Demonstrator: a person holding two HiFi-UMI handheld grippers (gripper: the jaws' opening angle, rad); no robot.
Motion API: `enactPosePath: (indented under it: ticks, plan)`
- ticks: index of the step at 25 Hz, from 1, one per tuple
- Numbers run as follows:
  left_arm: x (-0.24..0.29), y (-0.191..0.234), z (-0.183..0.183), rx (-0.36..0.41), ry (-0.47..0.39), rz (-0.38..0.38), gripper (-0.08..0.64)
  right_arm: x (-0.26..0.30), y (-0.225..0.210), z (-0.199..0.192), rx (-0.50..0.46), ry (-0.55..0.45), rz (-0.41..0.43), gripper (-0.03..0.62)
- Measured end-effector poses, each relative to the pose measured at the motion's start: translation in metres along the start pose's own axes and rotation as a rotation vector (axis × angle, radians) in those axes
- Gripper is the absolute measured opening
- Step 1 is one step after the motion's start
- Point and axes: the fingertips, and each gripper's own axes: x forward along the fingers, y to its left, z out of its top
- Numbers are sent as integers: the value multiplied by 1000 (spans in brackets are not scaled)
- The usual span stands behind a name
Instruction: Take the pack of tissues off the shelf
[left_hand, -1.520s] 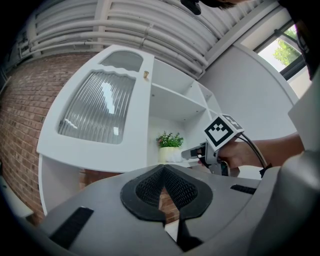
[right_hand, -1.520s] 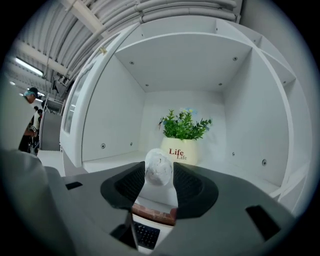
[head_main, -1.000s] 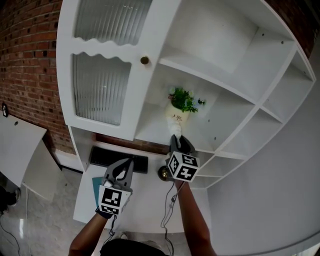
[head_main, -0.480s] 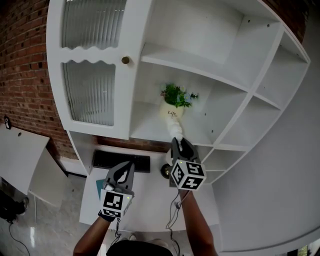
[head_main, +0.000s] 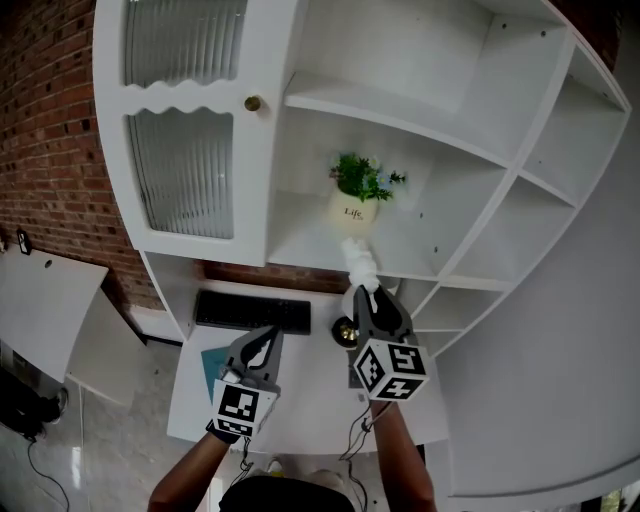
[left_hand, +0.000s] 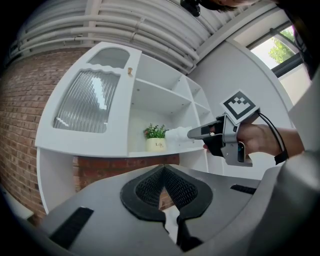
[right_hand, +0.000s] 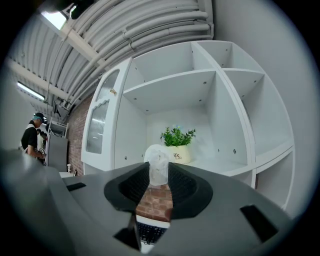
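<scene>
The pack of tissues (head_main: 359, 262) is a small white, crinkly packet, pinched at one end by my right gripper (head_main: 366, 292), which is shut on it. The pack is in the air in front of the white shelf (head_main: 300, 245), off its board and short of the potted plant (head_main: 358, 200). Between the jaws in the right gripper view the pack (right_hand: 158, 161) stands upright. The left gripper view shows the right gripper (left_hand: 199, 133) holding the pack (left_hand: 176, 133) level beside the plant. My left gripper (head_main: 266, 337) is lower left over the desk, shut and empty.
A ribbed-glass cabinet door with a brass knob (head_main: 253, 103) is at the left of the shelf unit. Below it a white desk (head_main: 300, 395) carries a black keyboard (head_main: 252, 312), a round brass object (head_main: 344, 330) and a teal item (head_main: 212, 362). People (right_hand: 35, 136) stand far left.
My right gripper has drawn the tissue pack back from the plant pot, so the gap between them has widened. My left gripper has shifted slightly right and down.
</scene>
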Motion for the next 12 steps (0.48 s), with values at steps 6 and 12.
enactPosePath:
  ticks: [6, 12]
  plan:
    - [-4, -15, -19, 0, 26, -12, 14, -18, 4, -15, -12, -3, 2, 114]
    - [-6, -26, -27, 23, 36, -14, 14, -35, 5, -32, -31, -4, -1, 114]
